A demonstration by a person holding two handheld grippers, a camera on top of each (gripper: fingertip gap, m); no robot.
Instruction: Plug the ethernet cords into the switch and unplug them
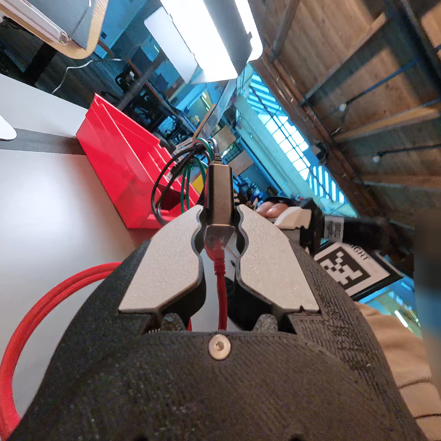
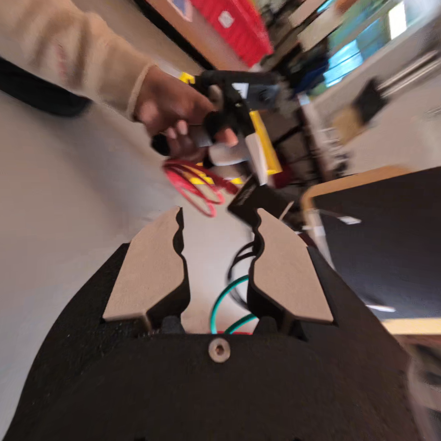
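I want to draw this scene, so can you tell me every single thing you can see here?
switch: one, black, clamped between the left claw's tips
red cord: one, red, plugged into the switch's near end, looping left over the table
green cord: one, green, hanging behind the switch
black cord: one, black, looped beside the green cord
bin: one, red, on the table behind the cords
table: one, grey-white
left claw: one, grey fingers, shut on the switch
right claw: one, grey fingers, open, empty
hand: one, beige sleeve, holding the left claw's handle
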